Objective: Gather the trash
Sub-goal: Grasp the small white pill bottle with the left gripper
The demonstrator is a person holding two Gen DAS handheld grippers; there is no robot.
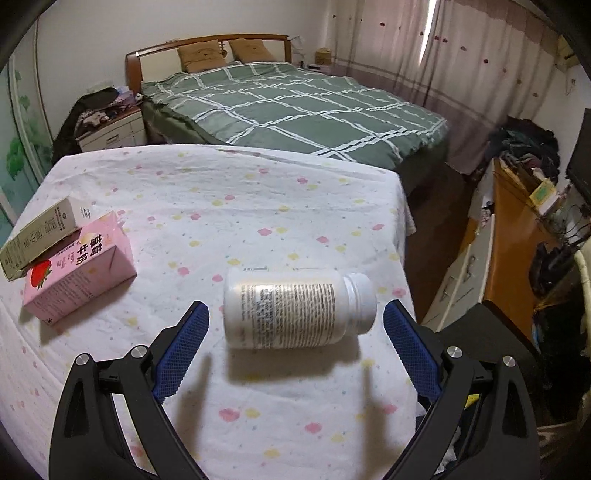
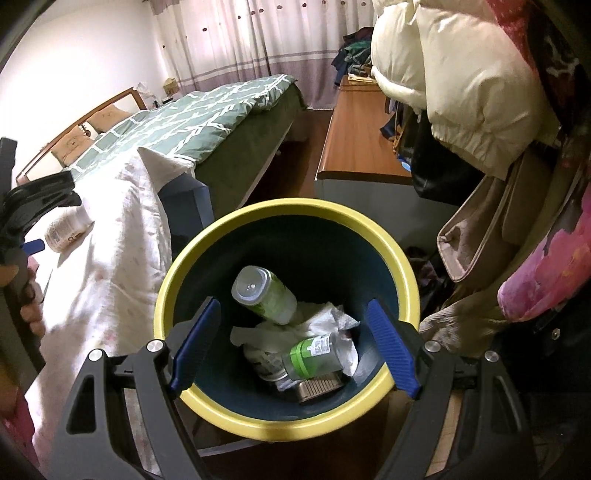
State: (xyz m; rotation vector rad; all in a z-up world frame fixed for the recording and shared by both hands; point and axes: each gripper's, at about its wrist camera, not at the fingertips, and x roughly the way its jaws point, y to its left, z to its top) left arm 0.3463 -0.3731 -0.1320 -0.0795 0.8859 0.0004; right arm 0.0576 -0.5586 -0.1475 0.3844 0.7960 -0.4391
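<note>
Now left gripper (image 1: 293, 343) spread wide, empty, straddling white bottle (image 1: 295, 308) lying sideways near table edge; round body may roll off. Right gripper (image 2: 291, 347) apart, empty over bin (image 2: 236, 413).

Daylight enters through the curtains (image 1: 428, 33) at twelve to one o'clock, glaring in a bright slit. The white bottle (image 1: 295, 308) casts a soft shadow toward six o'clock on the worktop (image 1: 221, 192). Fisheye bending and black vignetting ring both views; the right view's nine o'clock edge is overexposed and slightly blurred.
</note>
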